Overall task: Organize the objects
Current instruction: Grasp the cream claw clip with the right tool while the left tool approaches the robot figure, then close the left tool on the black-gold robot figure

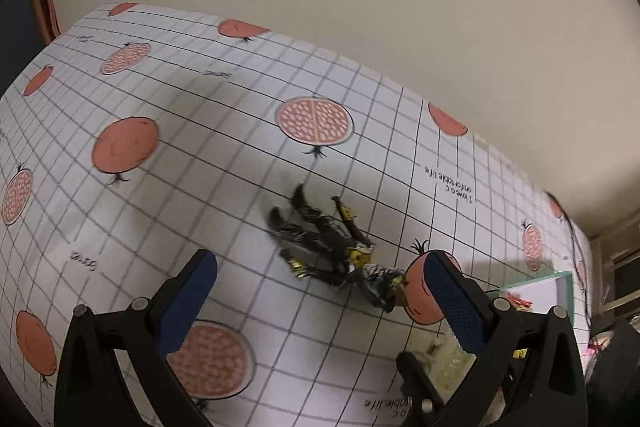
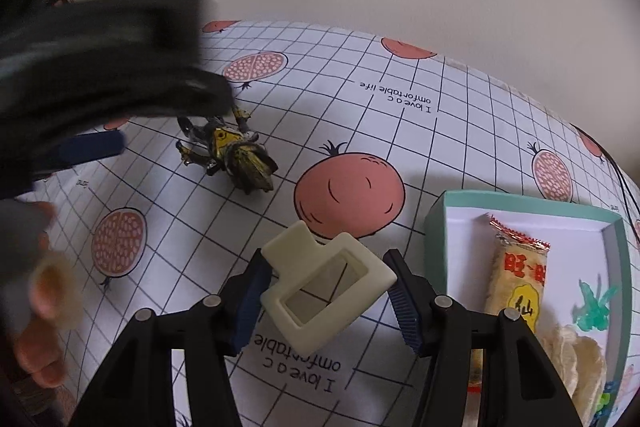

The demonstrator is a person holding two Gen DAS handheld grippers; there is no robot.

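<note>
Crosswise, right claw (image 2: 326, 297) grips cream frame (image 2: 326, 285), tab up-left.

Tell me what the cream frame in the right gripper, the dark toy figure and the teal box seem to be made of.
Cream frame: likely matte plastic, perhaps 3D-printed; thick rigid walls, no gloss. Toy figure: probably hard painted plastic or metal; small glints on its black and yellow limbs. Teal box: looks like cardboard; thin flat walls, matte white inside.
</note>
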